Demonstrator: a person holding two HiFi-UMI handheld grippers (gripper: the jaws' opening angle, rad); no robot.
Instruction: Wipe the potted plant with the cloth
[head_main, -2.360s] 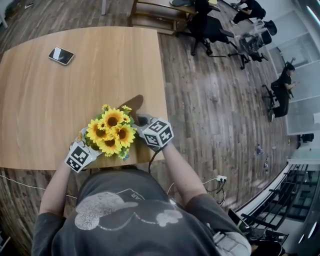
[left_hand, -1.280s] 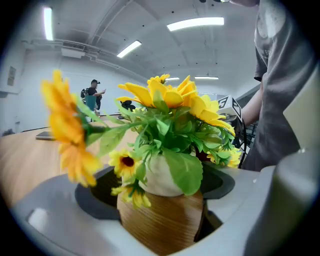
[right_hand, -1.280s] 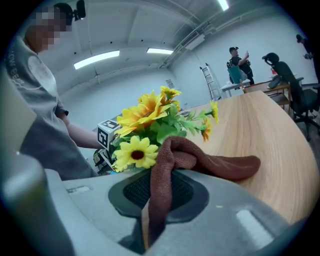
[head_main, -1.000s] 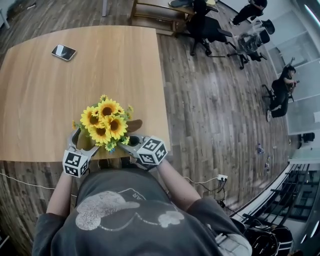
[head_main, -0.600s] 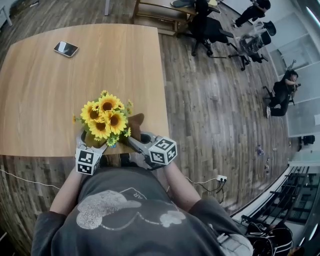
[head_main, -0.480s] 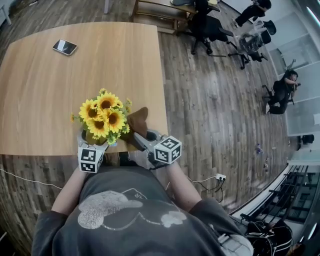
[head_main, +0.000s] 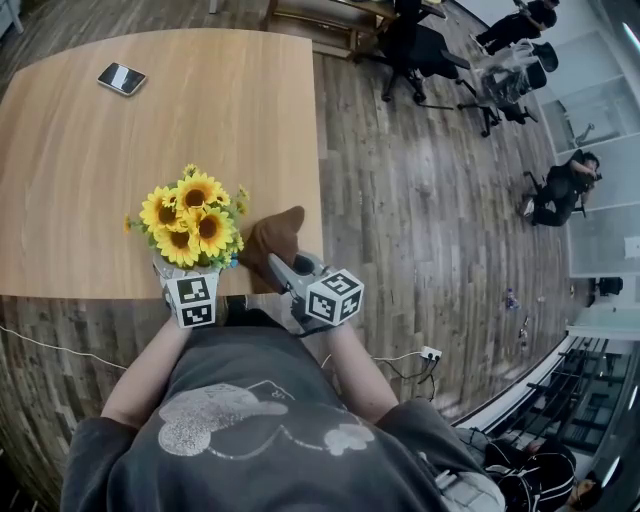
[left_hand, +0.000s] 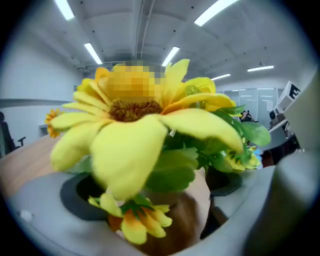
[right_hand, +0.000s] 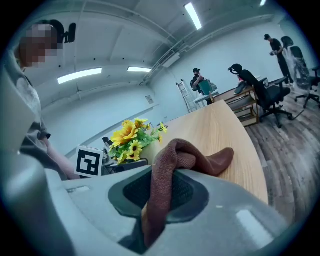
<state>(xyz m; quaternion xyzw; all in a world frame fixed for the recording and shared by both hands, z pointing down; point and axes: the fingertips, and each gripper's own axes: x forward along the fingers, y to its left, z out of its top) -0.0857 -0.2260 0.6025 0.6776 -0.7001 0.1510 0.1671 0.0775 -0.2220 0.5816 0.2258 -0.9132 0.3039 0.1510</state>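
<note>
Wooden table (head_main: 150, 130) bears potted plant (head_main: 190, 220); plank floor (head_main: 420, 200)

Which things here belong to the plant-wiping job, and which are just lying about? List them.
Job in hand:
- potted plant
- brown cloth, clamped in the right gripper
- left gripper, jaws opening with the plant between them

Lying about:
- phone on the table
- office chairs beyond the table

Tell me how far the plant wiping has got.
Done: the cloth is clamped in the right tongs. In hand: the left tongs are opening around the potted plant, at its pot. Left: the wiping itself; the cloth sits beside the flowers, not on them.
</note>
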